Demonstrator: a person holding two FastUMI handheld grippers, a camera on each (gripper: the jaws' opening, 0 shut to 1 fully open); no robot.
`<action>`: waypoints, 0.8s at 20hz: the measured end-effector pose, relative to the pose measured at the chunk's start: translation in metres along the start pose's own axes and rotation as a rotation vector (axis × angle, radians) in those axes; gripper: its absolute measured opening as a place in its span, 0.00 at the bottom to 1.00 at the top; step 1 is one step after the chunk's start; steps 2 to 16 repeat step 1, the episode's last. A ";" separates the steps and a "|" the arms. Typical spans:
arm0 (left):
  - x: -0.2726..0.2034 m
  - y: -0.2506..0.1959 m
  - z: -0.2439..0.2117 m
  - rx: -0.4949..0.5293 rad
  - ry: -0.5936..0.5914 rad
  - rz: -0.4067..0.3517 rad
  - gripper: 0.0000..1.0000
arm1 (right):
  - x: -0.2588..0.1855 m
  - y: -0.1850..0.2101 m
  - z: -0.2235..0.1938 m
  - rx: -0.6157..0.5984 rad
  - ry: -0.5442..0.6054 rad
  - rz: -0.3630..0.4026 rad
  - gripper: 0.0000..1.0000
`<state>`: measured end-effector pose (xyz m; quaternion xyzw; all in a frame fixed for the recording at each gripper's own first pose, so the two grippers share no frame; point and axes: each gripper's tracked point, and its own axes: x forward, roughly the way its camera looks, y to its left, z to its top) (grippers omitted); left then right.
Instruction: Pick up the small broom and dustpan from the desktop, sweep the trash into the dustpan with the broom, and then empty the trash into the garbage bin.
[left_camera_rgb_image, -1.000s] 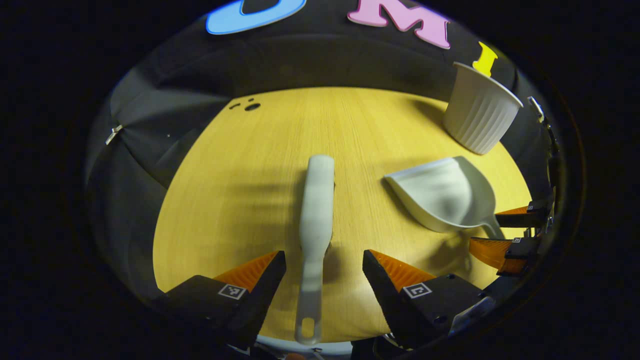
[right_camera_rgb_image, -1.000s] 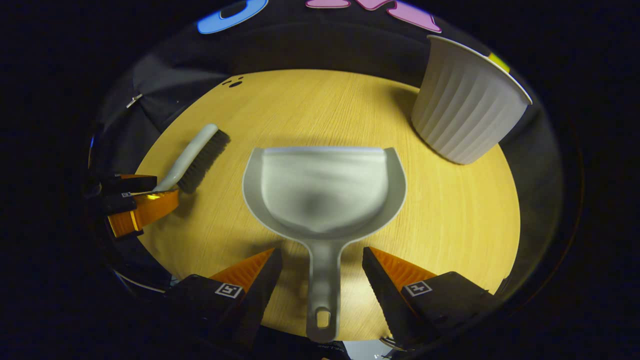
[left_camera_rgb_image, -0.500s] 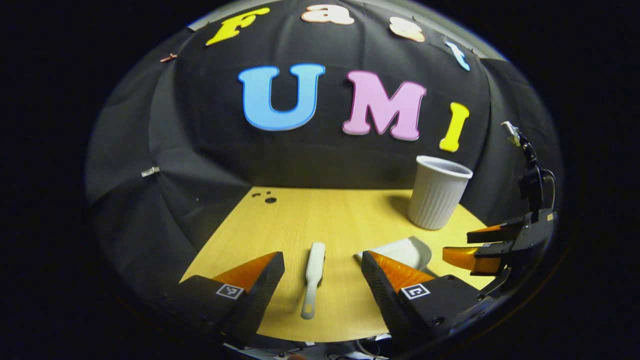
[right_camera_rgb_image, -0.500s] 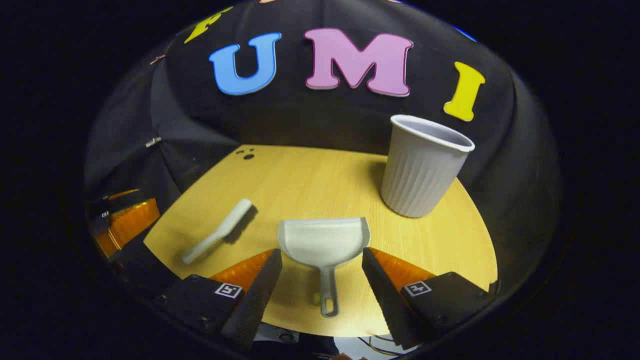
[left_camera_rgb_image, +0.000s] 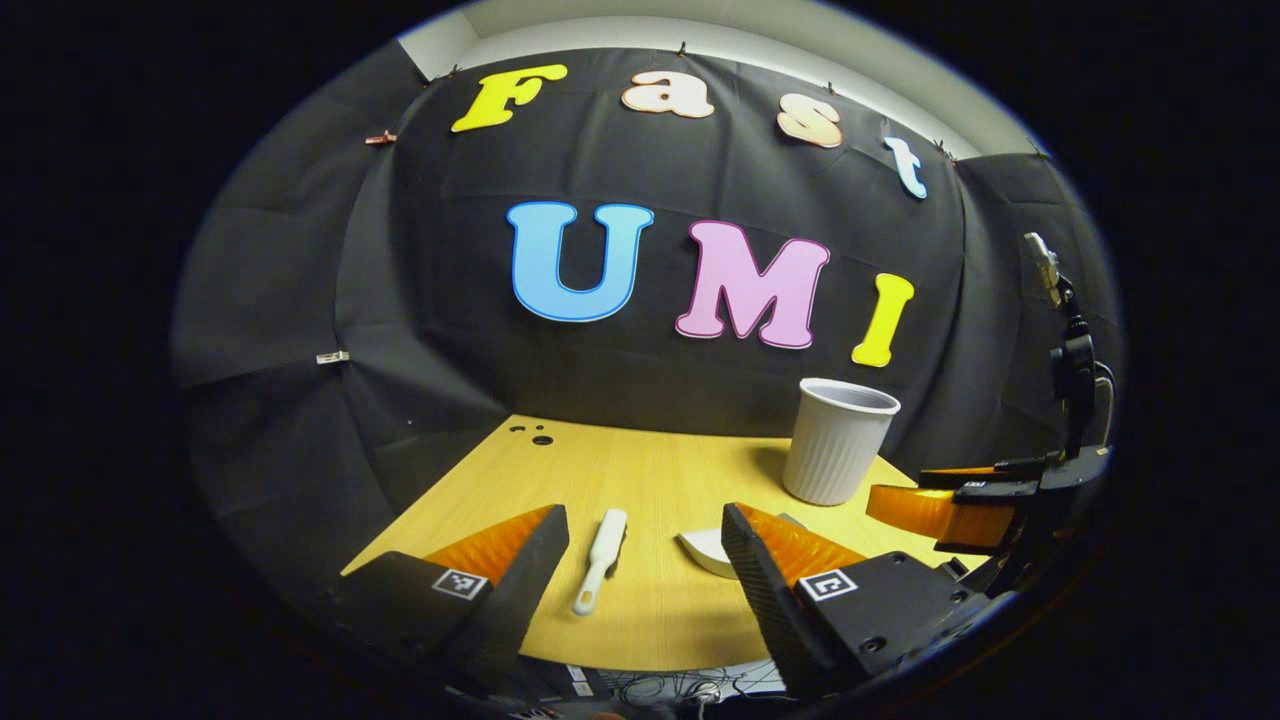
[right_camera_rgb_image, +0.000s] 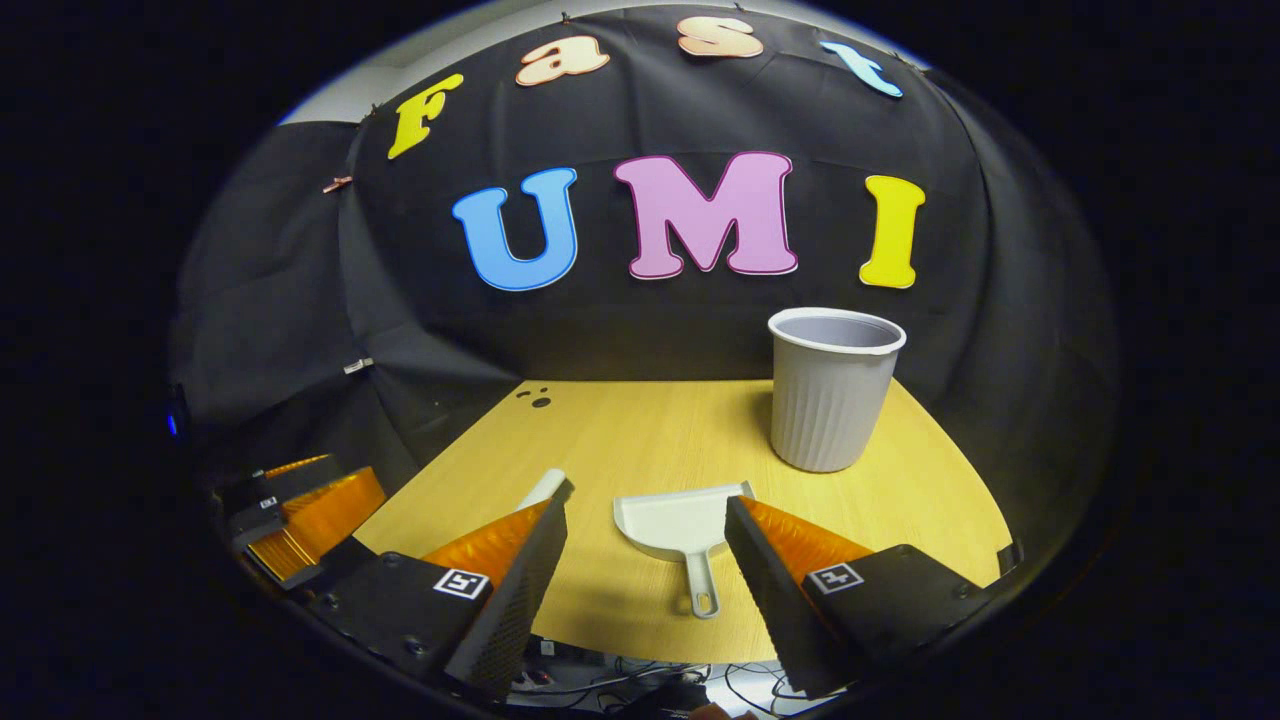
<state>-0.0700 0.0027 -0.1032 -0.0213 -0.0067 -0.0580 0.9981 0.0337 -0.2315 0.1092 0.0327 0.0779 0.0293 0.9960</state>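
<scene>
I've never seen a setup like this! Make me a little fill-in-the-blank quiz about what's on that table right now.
1. The broom lies flat on the ____.
2. The bin stands ____, mouth up.
3. The dustpan's handle points ____ the bin.
4. Both tongs, left and right, are ____, holding nothing.

Answers: table; upright; away from; open

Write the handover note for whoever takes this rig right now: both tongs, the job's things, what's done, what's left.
Left tongs: open, empty, raised over the desk's near edge, with the broom lying flat on the desk ahead of them.
Right tongs: open, empty, also raised, lined up with the dustpan, which lies flat, handle toward you.
Garbage bin: upright at the desk's far right.
Done: neither tool is held. I can make out no trash on the desk.
Left: grasp broom and dustpan, sweep, tip the pan into the bin.
</scene>
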 end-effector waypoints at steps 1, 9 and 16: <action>-0.001 -0.002 -0.006 0.004 0.012 -0.011 0.96 | -0.002 0.001 -0.006 -0.008 0.009 0.000 0.99; -0.001 -0.002 -0.006 0.004 0.012 -0.011 0.96 | -0.002 0.001 -0.006 -0.008 0.009 0.000 0.99; -0.001 -0.002 -0.006 0.004 0.012 -0.011 0.96 | -0.002 0.001 -0.006 -0.008 0.009 0.000 0.99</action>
